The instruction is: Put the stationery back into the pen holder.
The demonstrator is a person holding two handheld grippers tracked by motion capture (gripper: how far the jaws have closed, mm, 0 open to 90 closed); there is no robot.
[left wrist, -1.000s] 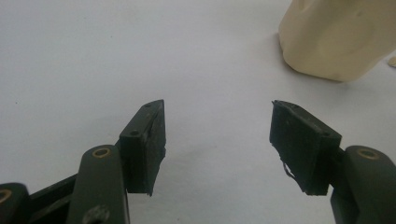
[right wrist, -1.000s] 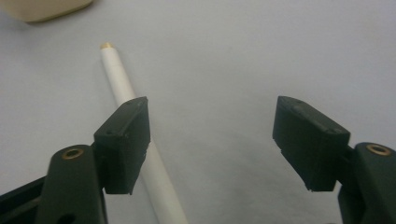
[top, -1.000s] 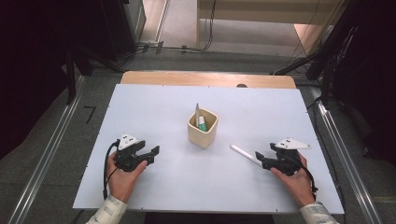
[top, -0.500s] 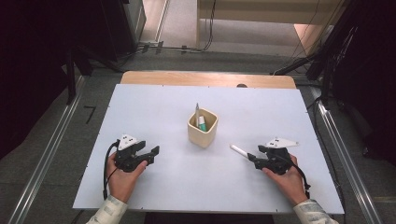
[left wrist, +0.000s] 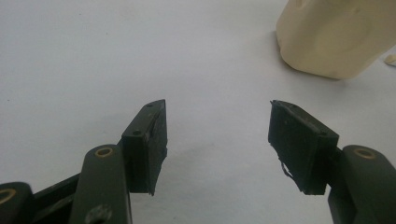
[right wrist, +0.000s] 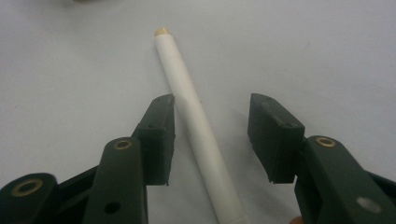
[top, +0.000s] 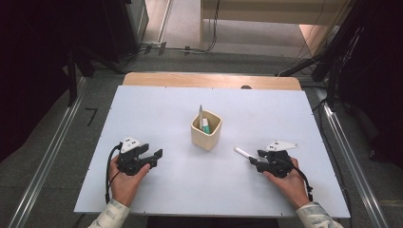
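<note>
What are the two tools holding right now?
Nothing yet. The white pen lies between the right tool's closing jaws, ungripped; the left tool is open.

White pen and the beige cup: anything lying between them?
Nothing: in the high view, bare table separates the white pen from the beige cup.

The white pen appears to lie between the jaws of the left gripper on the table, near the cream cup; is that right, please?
Not quite: the white pen lies between the jaws of the right gripper, as the right gripper view shows. The rest holds: it is on the table, near the cream cup.
</note>
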